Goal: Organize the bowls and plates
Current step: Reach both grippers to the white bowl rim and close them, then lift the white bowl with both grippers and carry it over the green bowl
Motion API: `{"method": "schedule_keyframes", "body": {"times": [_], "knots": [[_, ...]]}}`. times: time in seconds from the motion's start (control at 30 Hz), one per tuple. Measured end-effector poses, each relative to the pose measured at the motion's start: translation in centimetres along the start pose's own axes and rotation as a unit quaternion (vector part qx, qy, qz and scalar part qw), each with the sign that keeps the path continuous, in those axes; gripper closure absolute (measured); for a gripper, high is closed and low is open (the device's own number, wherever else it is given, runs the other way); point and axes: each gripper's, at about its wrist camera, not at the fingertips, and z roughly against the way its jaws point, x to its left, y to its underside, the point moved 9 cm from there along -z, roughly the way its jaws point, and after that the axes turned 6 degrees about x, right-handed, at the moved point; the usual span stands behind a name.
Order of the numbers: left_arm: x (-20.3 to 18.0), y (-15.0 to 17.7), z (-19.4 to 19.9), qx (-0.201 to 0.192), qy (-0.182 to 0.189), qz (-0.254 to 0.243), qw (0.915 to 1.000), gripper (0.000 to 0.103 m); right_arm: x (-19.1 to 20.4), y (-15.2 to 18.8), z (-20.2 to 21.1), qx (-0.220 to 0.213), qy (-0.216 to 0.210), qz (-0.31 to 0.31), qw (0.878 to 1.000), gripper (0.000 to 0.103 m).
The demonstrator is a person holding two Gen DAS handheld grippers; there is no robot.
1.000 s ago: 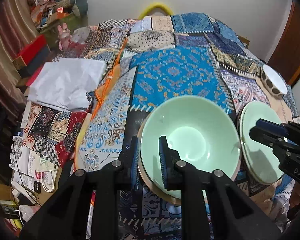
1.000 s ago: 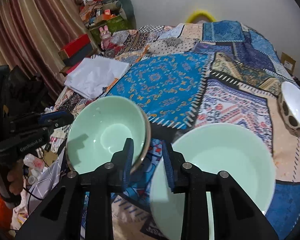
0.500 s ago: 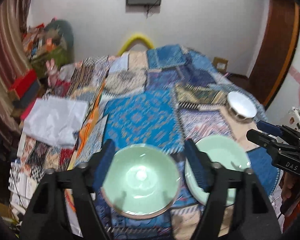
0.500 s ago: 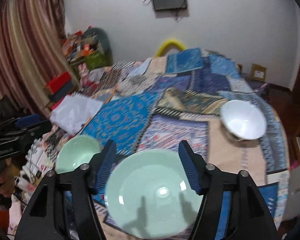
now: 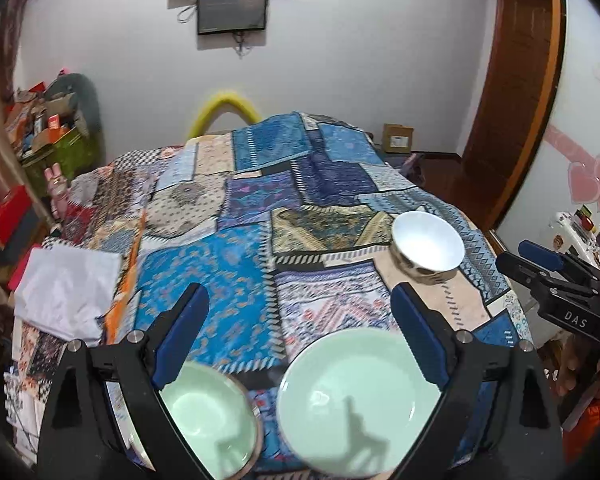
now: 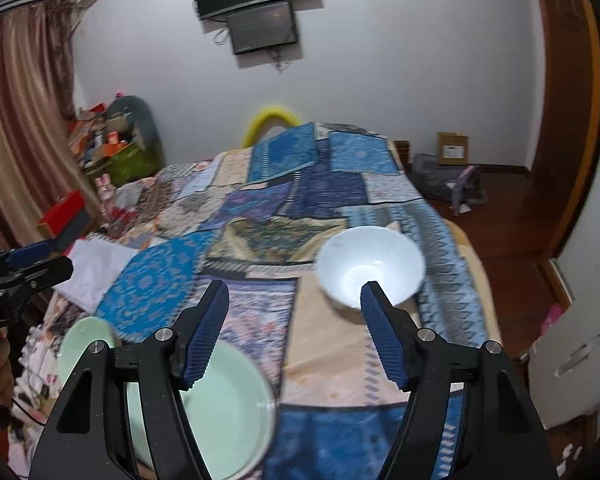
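A pale green bowl (image 5: 208,412) sits on a plate at the near left of the patchwork-covered bed. A larger pale green plate (image 5: 356,396) lies beside it on the right; it also shows in the right wrist view (image 6: 224,412). A white bowl with a dark patterned outside (image 5: 428,246) stands further back on the right, also in the right wrist view (image 6: 370,268). My left gripper (image 5: 300,332) is open and empty, raised above the green dishes. My right gripper (image 6: 294,328) is open and empty, just short of the white bowl.
The patchwork cloth (image 5: 236,264) covers the whole bed. Folded white fabric (image 5: 66,292) lies at the left edge. Boxes and clutter (image 5: 44,132) stand at the back left. A wooden door (image 5: 512,92) and floor are on the right.
Both grippers have opened, let go of the green bowl and green plate, and pulled up and back. The dishes now rest on the bed.
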Motion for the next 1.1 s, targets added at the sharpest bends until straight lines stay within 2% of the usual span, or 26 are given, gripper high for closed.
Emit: {"method": "schedule_keyframes", "body": {"times": [0.17, 0.3, 0.47, 0.7, 0.87, 1.1], "knots": [[-2.5, -1.4, -3.5, 0.012, 0.015, -0.012, 0.9998, 0.01, -3.9, 0.2, -2.6, 0.02, 0.019, -0.027, 0.999, 0.038], [-4.4, -1.9, -7.0, 0.037, 0.03, -0.019, 0.9987, 0.01, -6.5, 0.6, -5.1, 0.04, 0.034, -0.039, 0.998, 0.038], [-6.0, -2.3, -11.1, 0.058, 0.026, -0.041, 0.9972, 0.01, -9.2, 1.2, -8.6, 0.065, 0.036, -0.063, 0.995, 0.039], [-7.5, -2.3, -16.5, 0.086, 0.037, -0.044, 0.9946, 0.01, -12.1, 2.0, -13.0, 0.098, 0.032, -0.086, 0.991, 0.066], [-8.6, -2.4, -19.3, 0.099, 0.042, -0.049, 0.993, 0.01, -13.7, 2.4, -14.7, 0.108, 0.026, -0.105, 0.988, 0.073], [-9.6, -2.0, -21.6, 0.112, 0.05, -0.051, 0.9911, 0.01, -13.3, 2.4, -17.0, 0.128, 0.004, -0.109, 0.986, 0.085]]}}
